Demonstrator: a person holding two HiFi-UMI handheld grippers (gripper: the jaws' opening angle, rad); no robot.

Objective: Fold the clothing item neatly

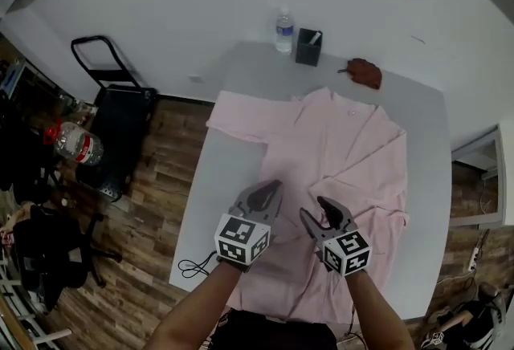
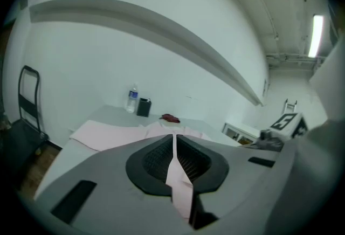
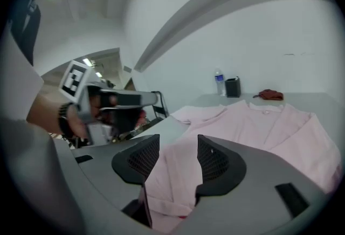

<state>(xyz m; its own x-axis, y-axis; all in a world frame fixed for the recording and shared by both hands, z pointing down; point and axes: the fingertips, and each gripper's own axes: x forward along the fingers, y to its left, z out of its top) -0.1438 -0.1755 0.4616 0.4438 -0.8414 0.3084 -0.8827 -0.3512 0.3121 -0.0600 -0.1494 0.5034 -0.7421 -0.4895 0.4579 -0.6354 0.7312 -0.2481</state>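
A pale pink shirt [image 1: 345,148] lies spread on the grey table [image 1: 241,71], collar toward the far edge and one sleeve out to the left. Over its near hem, my left gripper [image 1: 269,189] is shut on a thin fold of the pink fabric [image 2: 178,177], which runs between the pads in the left gripper view. My right gripper [image 1: 316,210] is just to the right of it. Its jaws stand apart, and loose pink fabric [image 3: 171,182] lies in the gap without being pinched. The left gripper [image 3: 99,102] also shows in the right gripper view.
A water bottle [image 1: 284,31], a black cup [image 1: 308,46] and a red-brown cloth item [image 1: 365,72] stand at the table's far edge. A black cable [image 1: 193,266] lies at the near left corner. A hand truck [image 1: 108,67] and a large bottle [image 1: 79,144] are on the floor at left.
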